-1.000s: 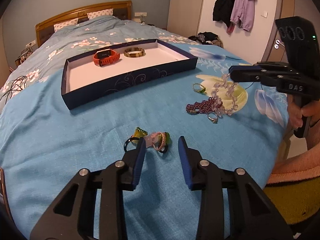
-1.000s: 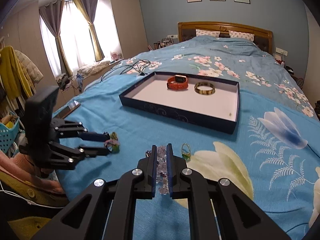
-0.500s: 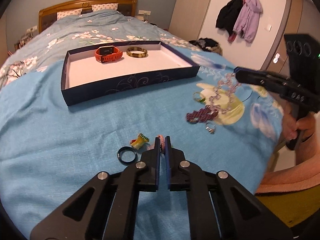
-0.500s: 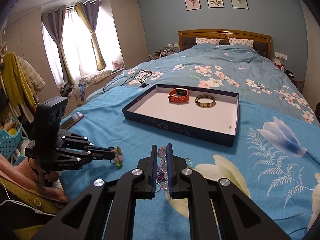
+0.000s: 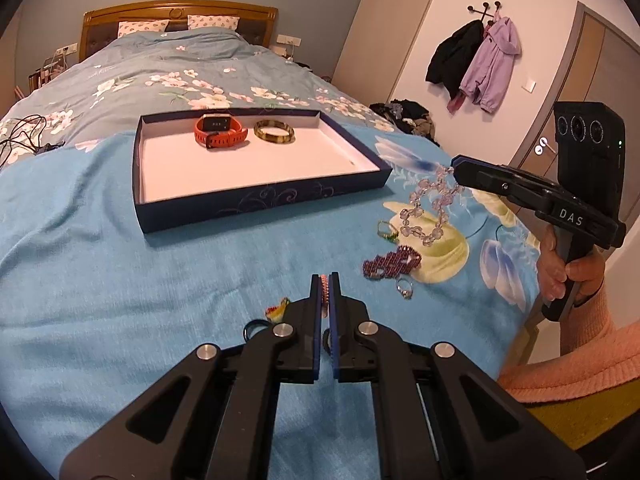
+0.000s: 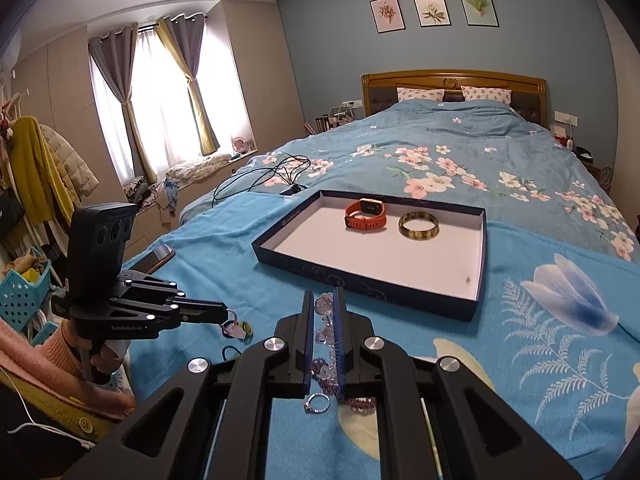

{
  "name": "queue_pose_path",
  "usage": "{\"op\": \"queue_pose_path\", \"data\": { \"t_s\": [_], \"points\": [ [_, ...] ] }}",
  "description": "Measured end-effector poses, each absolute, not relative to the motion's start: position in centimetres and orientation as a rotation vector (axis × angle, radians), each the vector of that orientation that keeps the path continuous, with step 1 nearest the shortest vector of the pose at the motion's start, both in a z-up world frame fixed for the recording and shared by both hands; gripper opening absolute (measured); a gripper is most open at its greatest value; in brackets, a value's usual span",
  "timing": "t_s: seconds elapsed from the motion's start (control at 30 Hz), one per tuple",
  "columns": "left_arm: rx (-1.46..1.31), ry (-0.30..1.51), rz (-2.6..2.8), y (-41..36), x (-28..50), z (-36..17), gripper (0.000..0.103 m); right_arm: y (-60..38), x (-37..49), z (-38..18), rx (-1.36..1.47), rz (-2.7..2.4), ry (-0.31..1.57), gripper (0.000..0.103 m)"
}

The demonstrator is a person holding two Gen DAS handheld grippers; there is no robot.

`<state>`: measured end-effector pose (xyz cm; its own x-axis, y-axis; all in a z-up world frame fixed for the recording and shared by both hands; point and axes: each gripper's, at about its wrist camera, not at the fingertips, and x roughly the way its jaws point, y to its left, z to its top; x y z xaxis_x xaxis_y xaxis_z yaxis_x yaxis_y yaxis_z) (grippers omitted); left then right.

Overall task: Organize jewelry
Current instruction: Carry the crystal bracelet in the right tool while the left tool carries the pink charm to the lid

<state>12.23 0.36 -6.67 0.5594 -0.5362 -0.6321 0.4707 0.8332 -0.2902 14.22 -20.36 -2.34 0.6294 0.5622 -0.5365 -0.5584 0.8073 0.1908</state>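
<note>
A dark blue tray (image 5: 264, 198) (image 6: 368, 280) on the bed holds an orange watch (image 5: 219, 131) (image 6: 366, 215) and a brown bangle (image 5: 275, 135) (image 6: 419, 225). My left gripper (image 5: 325, 283) (image 6: 224, 314) is shut on a pink beaded bracelet (image 5: 325, 292) (image 6: 234, 328), lifted above the bedspread. My right gripper (image 6: 324, 304) (image 5: 456, 168) is shut on a clear crystal bracelet (image 5: 428, 208) (image 6: 323, 320) that hangs above the bed, right of the tray's near corner.
On the blue bedspread lie a purple beaded bracelet (image 5: 390, 262), a green ring (image 5: 386, 230), a silver ring (image 5: 404, 289) (image 6: 317, 402), a black ring (image 5: 252, 326) and a yellow-green trinket (image 5: 278, 310). A phone (image 6: 156, 258) lies near the bed's left edge.
My left gripper shut on the pink bracelet and lifted it off the bed. My right gripper raised the crystal bracelet and moved it toward the tray.
</note>
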Motion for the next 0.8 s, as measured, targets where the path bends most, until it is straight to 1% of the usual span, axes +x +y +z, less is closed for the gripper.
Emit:
{"op": "queue_pose_path", "data": {
  "t_s": [0.33,0.8],
  "points": [
    [-0.088,0.732,-0.575,0.7,13.6,-5.0,0.004,-19.8,15.9,-1.5,0.013,0.643,0.595,0.008],
    [-0.068,0.706,-0.552,0.4,17.7,-3.1,0.004,-19.0,19.6,-0.1,0.027,0.630,0.562,0.008]
  ]
}}
